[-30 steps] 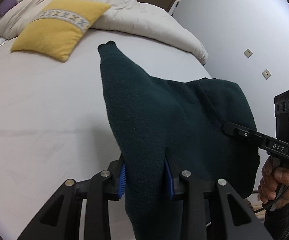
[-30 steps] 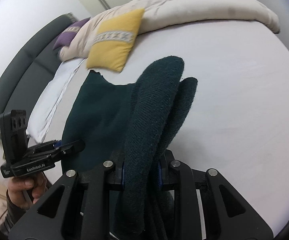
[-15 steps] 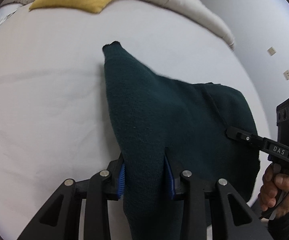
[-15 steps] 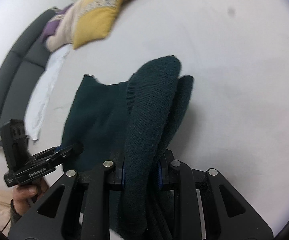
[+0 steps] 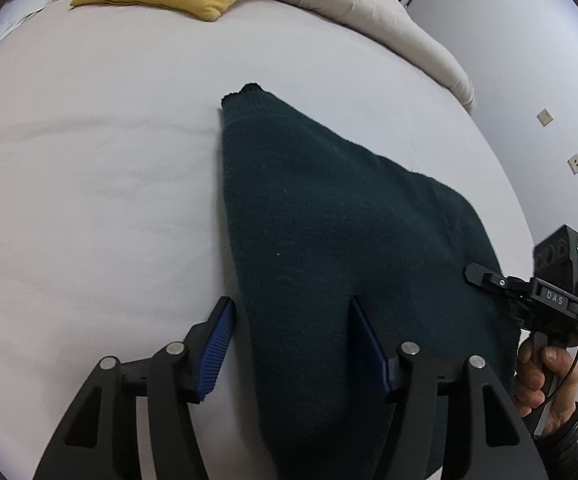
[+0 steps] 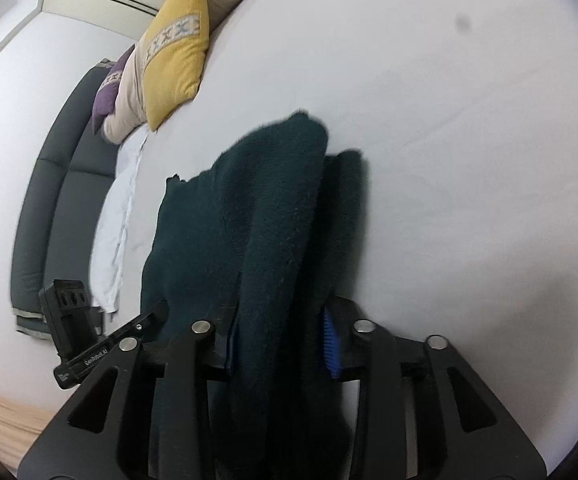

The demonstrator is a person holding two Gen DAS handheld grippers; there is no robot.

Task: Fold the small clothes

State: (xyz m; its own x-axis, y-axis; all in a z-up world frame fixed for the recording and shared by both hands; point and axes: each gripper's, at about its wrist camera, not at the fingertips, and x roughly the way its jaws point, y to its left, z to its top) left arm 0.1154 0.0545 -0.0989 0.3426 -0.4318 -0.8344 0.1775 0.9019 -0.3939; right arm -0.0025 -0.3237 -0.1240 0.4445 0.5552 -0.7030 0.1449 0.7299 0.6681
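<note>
- Two handheld two-finger grippers are positioned over a white bed sheet, each at one near edge of a single dark green knitted garment.
- The dark green knitted garment lies spread on the sheet in the left wrist view, with one narrow corner pointing toward the far pillows and its near edge extending out of the bottom of the frame.
- Left gripper: the jaws stand wide. The left blue ribbed pad is beside the garment's left edge with a strip of white sheet visible between pad and fabric. The right pad is partly covered by the fabric. The garment passes between the jaws without being clamped.
- Right gripper: the jaws are spread to a moderate width, with a thick bunched fold of the garment between them. The fabric appears to meet both blue pads; whether the grip is firm cannot be determined.
- In the right wrist view the garment forms a raised ridge running from the jaws away across the sheet, with a flatter panel to its left.
- The right gripper body is visible at the right edge of the left wrist view, held by a hand.
- A yellow cushion with a patterned band rests against a cream duvet at the far end of the bed.
</note>
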